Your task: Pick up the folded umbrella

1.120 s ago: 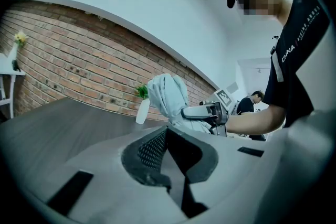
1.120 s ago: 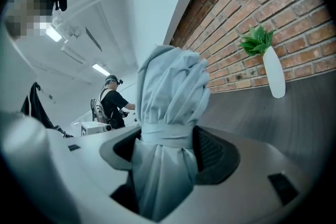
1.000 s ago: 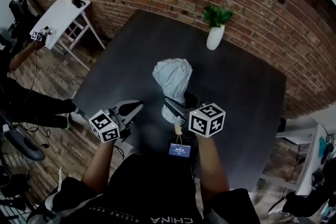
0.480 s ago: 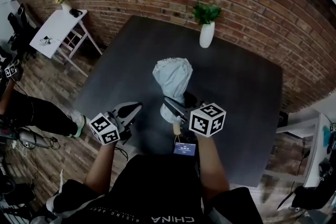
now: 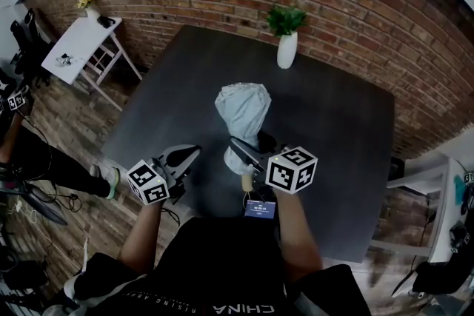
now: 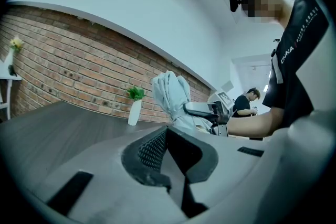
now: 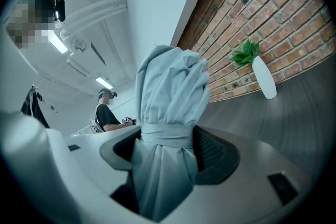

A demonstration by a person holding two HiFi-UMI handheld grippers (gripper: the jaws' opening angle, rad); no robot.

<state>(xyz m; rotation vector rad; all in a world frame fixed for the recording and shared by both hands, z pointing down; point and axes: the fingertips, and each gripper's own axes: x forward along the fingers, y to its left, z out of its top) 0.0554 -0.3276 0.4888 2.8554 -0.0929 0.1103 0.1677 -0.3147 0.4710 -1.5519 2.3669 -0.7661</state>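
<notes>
The right gripper [image 7: 165, 136] is clamped on the one folded umbrella [image 7: 170, 86] at its wrap band. It holds the umbrella above the dark table [image 5: 333, 122], long axis upright, bunched end up. The left gripper [image 6: 167, 139], jaws together and empty, hovers over the table's near edge. One white vase [image 5: 286, 49] stands at its far edge.

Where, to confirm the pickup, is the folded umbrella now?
The folded umbrella is centre in the head view, over the dark table, clamped in the right hand-held gripper, the left hand-held gripper apart at its left.
</notes>
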